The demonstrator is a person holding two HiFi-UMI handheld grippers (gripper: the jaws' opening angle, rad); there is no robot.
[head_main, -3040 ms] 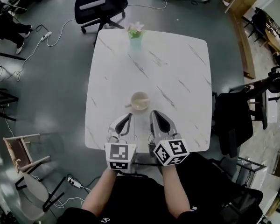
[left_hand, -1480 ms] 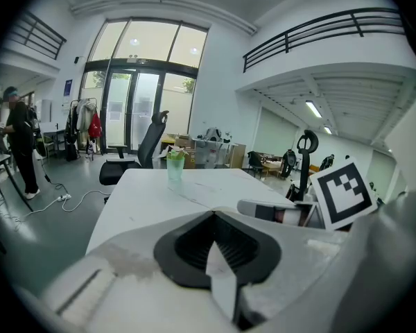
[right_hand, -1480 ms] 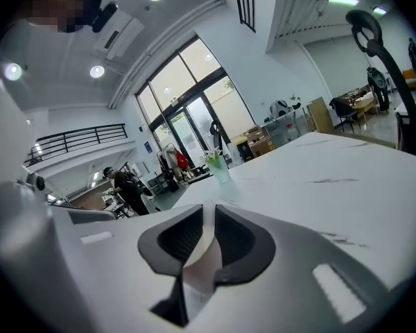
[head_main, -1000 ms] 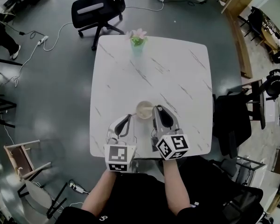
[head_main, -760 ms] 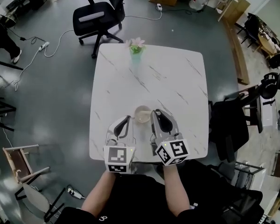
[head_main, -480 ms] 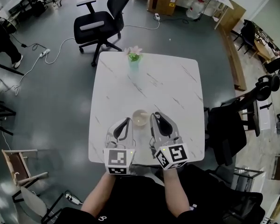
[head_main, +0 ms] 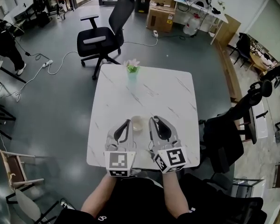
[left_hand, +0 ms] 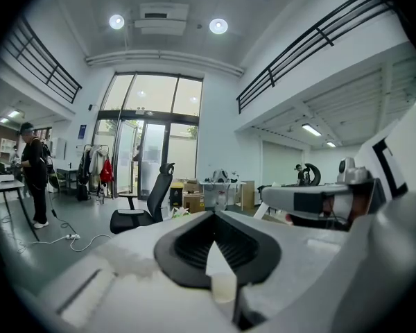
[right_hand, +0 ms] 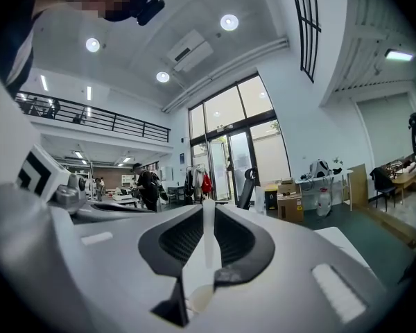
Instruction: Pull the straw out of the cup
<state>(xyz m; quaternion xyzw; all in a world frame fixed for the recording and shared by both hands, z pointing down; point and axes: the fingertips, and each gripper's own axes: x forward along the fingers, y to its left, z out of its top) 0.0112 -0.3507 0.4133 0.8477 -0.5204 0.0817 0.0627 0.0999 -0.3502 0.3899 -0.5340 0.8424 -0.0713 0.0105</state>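
Marble table (head_main: 163, 97), right claw (right_hand: 208, 208) pinching straw (right_hand: 208, 252), left claw (left_hand: 213, 215) closed

- White, grey-veined bench (head_main: 154, 97) with rounded corners.
- A pale cup (head_main: 136, 123) stands near its front edge.
- A vase of flowers (head_main: 132, 71) stands at its far edge.

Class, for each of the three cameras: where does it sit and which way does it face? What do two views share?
Head view: on the person's head, looking steeply down at the table and cup; forearms, left gripper and right gripper show.
Left gripper view: rides the left gripper, facing roughly level across the room; its closed jaws show.
Right gripper view: rides the right gripper, facing roughly level; its jaws clamp the straw.
Shared: both gripper views catch the black office chair.
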